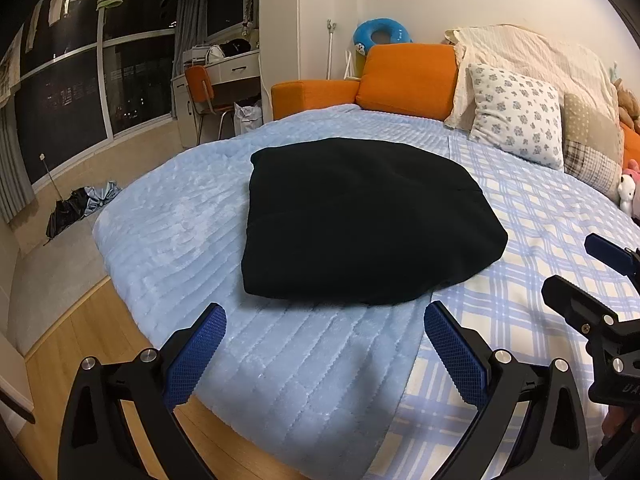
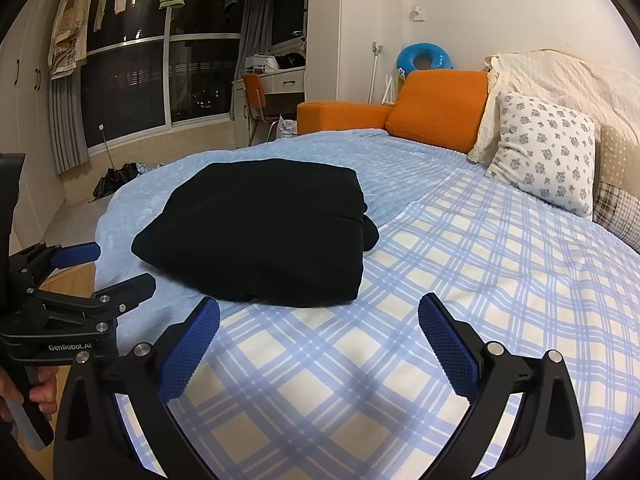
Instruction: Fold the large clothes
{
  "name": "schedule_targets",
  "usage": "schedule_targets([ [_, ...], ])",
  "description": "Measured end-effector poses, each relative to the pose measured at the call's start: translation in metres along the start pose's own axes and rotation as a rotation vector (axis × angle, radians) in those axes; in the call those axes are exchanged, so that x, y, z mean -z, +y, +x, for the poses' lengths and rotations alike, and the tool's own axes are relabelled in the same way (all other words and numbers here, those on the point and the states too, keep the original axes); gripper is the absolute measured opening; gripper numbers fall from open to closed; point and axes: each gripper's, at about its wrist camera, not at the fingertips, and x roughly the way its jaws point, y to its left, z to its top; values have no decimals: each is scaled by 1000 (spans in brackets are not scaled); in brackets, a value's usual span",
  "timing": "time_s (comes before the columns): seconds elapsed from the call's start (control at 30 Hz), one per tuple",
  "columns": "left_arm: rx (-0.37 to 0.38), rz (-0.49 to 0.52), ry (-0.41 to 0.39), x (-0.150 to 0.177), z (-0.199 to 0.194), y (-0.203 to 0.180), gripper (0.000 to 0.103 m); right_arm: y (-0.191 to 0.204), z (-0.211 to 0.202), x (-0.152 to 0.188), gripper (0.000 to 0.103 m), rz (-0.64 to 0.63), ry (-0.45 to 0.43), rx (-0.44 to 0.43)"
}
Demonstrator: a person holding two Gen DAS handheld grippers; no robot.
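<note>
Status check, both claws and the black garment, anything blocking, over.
Left claw open, empty. Right claw open, empty. Black garment folded into a compact bundle on the bed, untouched. Nothing between claws and bundle.

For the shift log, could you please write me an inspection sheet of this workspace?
Surface: bed, pale blue fleece blanket beside blue plaid sheet.
Job's things: black garment, folded into a compact bundle, straddling both.
Clutter: floral pillow and other cushions at the head.
Grippers: left gripper and right gripper open, empty, short of the garment.
Cables: nothing seen.
Surroundings: orange sofa, dark window, hanging laundry, folded umbrella on the floor.
</note>
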Motion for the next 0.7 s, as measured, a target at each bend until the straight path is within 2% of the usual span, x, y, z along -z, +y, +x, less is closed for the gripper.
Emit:
schedule_targets([
  [0.7,-10,-5,-5,-2,-2,-4,100,-3,1,3,98,7,10,-3],
])
